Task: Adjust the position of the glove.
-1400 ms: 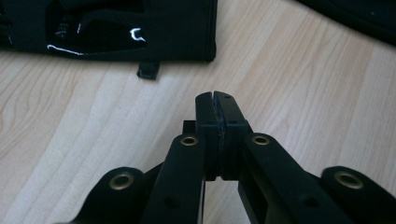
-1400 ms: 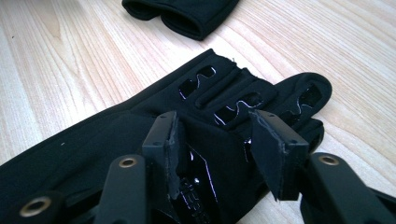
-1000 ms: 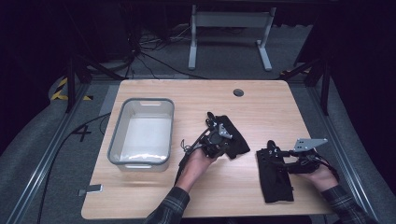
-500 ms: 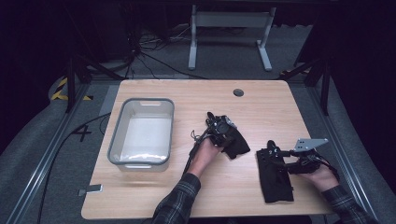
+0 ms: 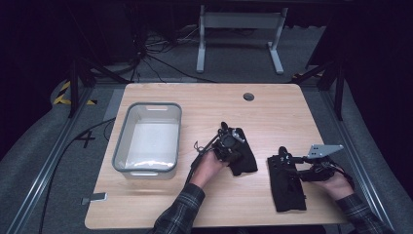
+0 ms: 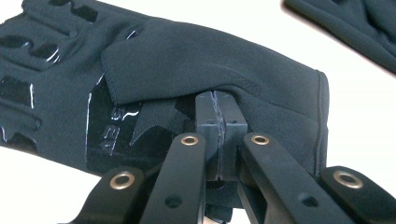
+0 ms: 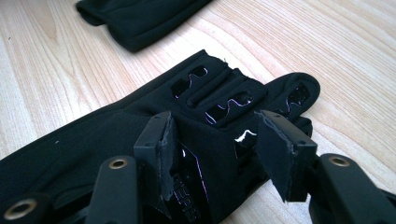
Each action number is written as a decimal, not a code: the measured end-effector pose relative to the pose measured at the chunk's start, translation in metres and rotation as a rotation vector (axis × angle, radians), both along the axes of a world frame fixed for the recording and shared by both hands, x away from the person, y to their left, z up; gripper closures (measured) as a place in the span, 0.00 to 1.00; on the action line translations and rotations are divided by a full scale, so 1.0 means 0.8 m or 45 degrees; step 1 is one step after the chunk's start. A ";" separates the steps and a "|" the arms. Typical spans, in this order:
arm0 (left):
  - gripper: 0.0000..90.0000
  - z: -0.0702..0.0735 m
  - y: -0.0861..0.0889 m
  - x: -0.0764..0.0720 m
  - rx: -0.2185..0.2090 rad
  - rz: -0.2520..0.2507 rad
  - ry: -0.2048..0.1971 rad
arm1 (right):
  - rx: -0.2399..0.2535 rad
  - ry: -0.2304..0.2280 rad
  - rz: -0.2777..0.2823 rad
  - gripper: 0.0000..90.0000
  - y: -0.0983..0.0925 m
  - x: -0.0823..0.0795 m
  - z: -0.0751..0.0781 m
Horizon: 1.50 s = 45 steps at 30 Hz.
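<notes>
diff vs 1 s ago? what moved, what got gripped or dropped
The left claw, shut on a fold of the left glove, shifted a little up the table toward the far edge, the forearm following. Nothing was let go. The right claw stayed over the right glove, jaws apart around its fingers. The clear bin and the table are unchanged.

Black gloves (image 5: 286, 183) with glossy black grip patterns; pale wood-grain table (image 5: 272, 109); grey-rimmed clear bin (image 5: 122, 146); plaid sleeves (image 5: 178, 214).

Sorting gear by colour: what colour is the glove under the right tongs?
Black, with glossy black grip patches on its fingers. The glove shows best in the right gripper view.
</notes>
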<state>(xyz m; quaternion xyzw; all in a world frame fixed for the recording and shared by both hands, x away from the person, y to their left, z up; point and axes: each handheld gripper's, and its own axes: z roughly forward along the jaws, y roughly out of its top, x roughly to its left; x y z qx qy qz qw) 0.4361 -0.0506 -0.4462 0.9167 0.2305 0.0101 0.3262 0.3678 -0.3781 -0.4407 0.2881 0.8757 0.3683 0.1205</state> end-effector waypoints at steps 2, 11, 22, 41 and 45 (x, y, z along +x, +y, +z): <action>1.00 0.000 0.003 -0.008 0.006 -0.020 0.006 | 0.000 0.000 -0.001 0.53 0.000 0.000 0.000; 1.00 -0.002 0.019 -0.043 0.000 -0.102 0.044 | 0.001 -0.002 0.006 0.53 0.001 -0.001 0.000; 1.00 -0.005 0.028 -0.074 -0.012 -0.158 0.069 | 0.009 0.009 0.041 0.60 0.001 -0.007 0.001; 1.00 0.000 0.047 -0.082 0.001 -0.028 0.020 | -0.036 0.078 0.124 0.99 -0.001 -0.027 -0.008; 1.00 -0.004 0.041 -0.080 0.024 -0.048 0.031 | -0.054 0.085 0.142 1.00 0.006 -0.025 -0.012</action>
